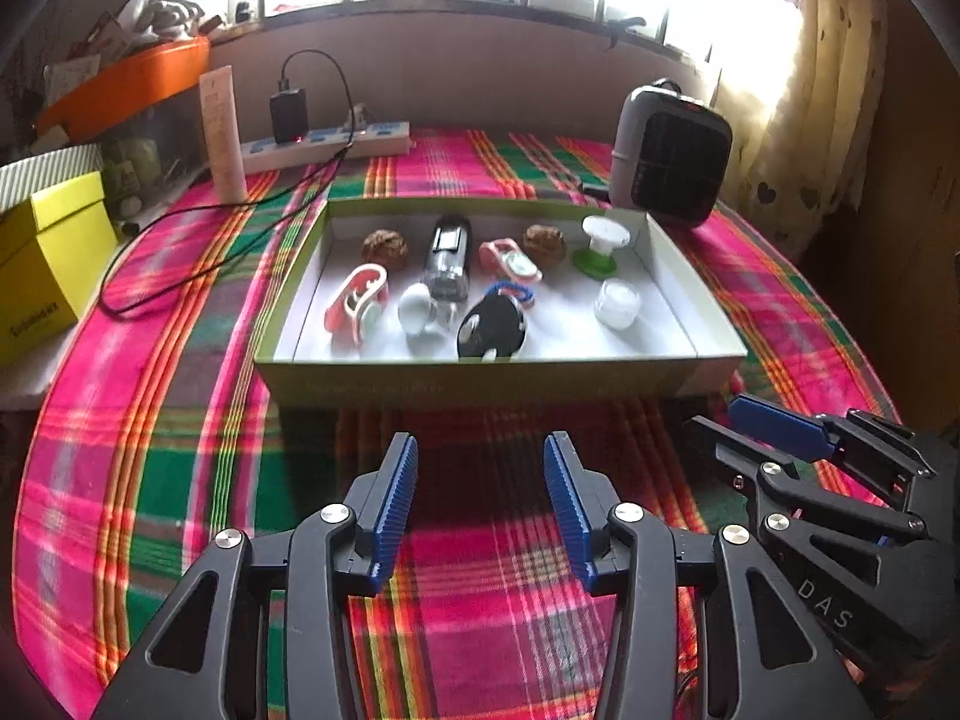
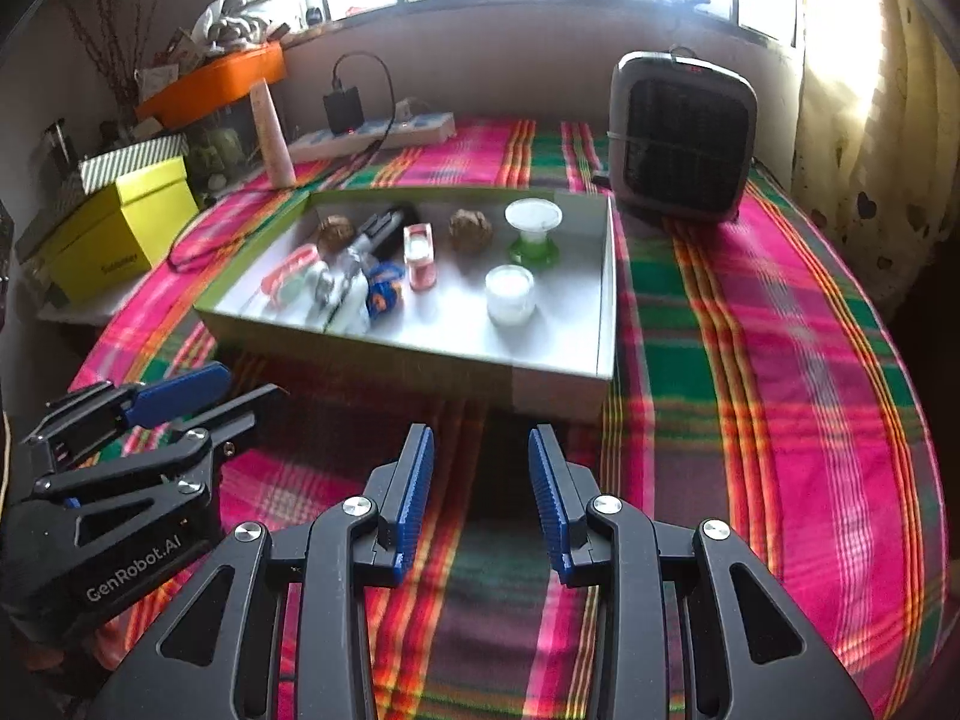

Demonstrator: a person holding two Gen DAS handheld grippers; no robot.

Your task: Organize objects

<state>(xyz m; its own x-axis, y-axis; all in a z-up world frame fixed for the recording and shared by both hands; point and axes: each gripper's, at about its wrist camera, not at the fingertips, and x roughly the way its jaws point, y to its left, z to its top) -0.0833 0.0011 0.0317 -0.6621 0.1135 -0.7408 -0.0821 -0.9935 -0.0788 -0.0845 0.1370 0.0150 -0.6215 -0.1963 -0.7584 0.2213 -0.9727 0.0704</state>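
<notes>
A shallow green box (image 1: 480,381) (image 2: 558,387) with a white inside sits on the plaid cloth. In it lie two walnuts (image 1: 384,247) (image 2: 470,230), a clear bottle with a black cap (image 1: 447,261), two pink-and-white clips (image 1: 357,303) (image 2: 419,255), a black oval item with a blue cord (image 1: 495,324), a white ball (image 1: 414,307), a small white jar (image 1: 617,302) (image 2: 510,293) and a white-and-green spool (image 1: 602,243) (image 2: 533,231). My left gripper (image 1: 480,450) (image 2: 216,384) is open and empty in front of the box. My right gripper (image 2: 480,441) (image 1: 720,411) is open and empty beside it.
A grey fan heater (image 1: 669,153) (image 2: 681,135) stands behind the box on the right. A power strip with a black charger and cable (image 1: 327,141) (image 2: 372,132) lies at the back. A cream tube (image 1: 223,132), yellow box (image 1: 51,258) (image 2: 114,228) and orange tray (image 1: 129,84) are on the left.
</notes>
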